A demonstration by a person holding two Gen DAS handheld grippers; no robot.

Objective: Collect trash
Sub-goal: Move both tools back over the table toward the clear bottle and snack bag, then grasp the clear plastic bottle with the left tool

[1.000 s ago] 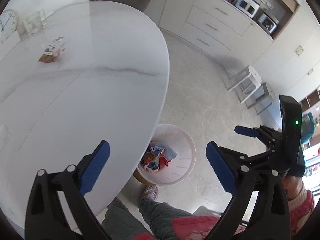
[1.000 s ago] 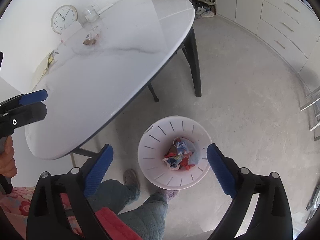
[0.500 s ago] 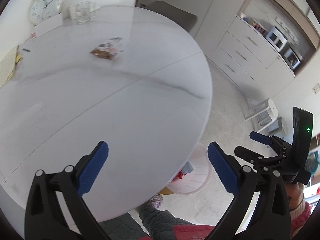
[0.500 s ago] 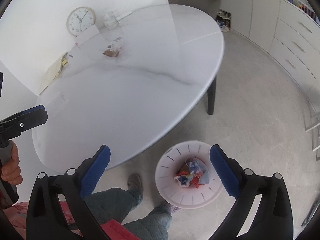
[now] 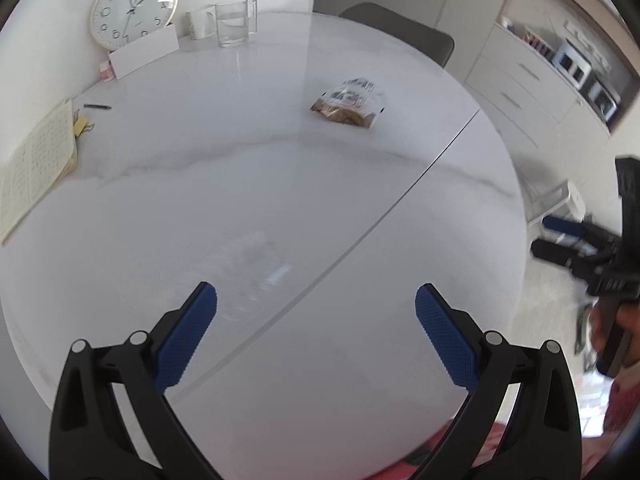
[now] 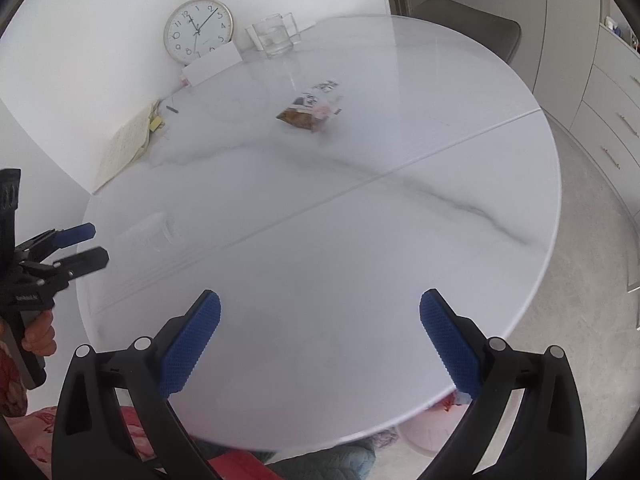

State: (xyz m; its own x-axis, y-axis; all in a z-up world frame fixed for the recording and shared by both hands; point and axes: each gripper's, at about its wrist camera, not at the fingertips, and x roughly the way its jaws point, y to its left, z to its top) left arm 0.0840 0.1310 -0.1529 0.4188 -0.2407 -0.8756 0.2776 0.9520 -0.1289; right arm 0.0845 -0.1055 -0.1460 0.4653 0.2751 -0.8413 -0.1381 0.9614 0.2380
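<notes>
A crumpled snack wrapper (image 5: 348,102) (image 6: 310,110), clear with brown contents, lies on the far half of the round white marble table (image 5: 360,360) (image 6: 360,280). My left gripper (image 5: 316,296) hangs open over the table's near part, with nothing between its blue pads. It shows at the left edge of the right wrist view (image 6: 84,244). My right gripper (image 6: 320,300) is open wide and empty over the near rim, and appears blurred at the right of the left wrist view (image 5: 560,240). A faint see-through shape (image 5: 248,268) (image 6: 148,232) lies just ahead of the left gripper. The white bin (image 6: 420,434) peeks out under the table edge.
At the table's back stand a round clock (image 5: 134,8), a white box (image 5: 144,54), a mug (image 5: 202,22) and a glass jug (image 5: 234,22). A notebook (image 5: 36,164) and pen lie at the left. A grey chair (image 5: 400,38) and cabinets (image 5: 520,80) stand beyond.
Both grippers have swung from over the floor and bin to over the tabletop. The wrapper and clock are now nearer the middle of both views. The bin has slipped under the table edge.
</notes>
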